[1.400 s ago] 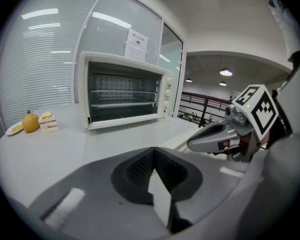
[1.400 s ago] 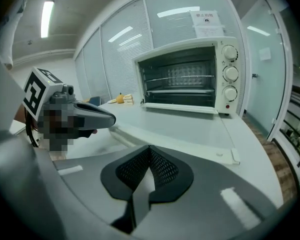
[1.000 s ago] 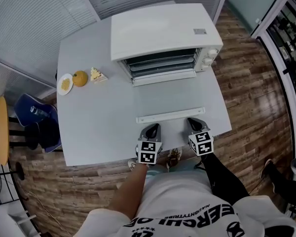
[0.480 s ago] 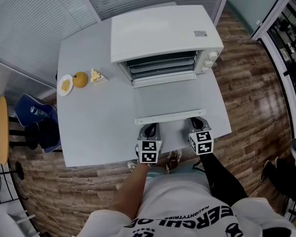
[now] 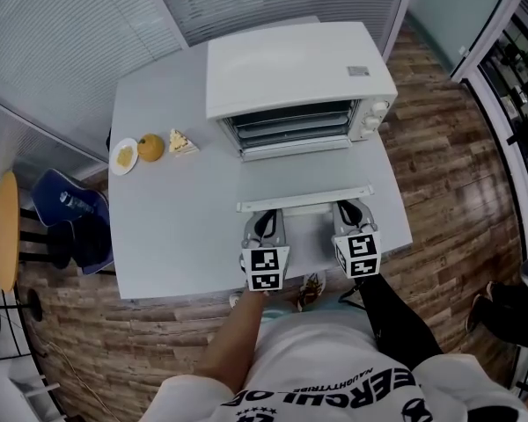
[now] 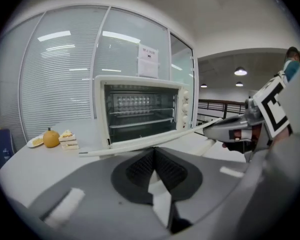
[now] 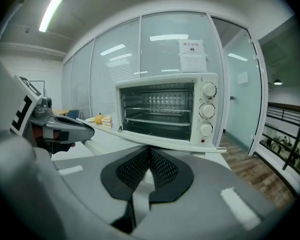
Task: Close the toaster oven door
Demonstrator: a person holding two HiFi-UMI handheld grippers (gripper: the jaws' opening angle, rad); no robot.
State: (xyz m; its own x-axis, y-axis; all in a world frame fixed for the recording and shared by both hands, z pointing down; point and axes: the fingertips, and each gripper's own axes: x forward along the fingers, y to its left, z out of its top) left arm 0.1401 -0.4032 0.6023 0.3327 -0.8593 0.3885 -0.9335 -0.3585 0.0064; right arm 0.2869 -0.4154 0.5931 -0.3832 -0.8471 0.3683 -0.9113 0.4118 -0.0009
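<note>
The white toaster oven (image 5: 295,64) stands at the back of the grey table (image 5: 176,227) with its door (image 5: 304,176) folded down flat. The door's white handle bar (image 5: 304,199) faces me. My left gripper (image 5: 266,216) and right gripper (image 5: 346,207) sit side by side at the handle's near edge, both shut with nothing between the pads. In the left gripper view the handle (image 6: 140,143) runs just above the closed fingertips of the left gripper (image 6: 154,151). The right gripper view shows the same handle (image 7: 160,141) just over the right gripper (image 7: 149,151). The oven cavity (image 7: 157,109) holds only racks.
A small plate (image 5: 123,156), an orange (image 5: 150,147) and a cake slice (image 5: 182,142) sit at the table's left. A blue chair (image 5: 66,209) stands left of the table. Glass walls with blinds run behind the oven. The table's front edge is right at my body.
Both grippers have moved forward across the table from near its front edge up to the door's handle bar. The door still lies open and flat.
</note>
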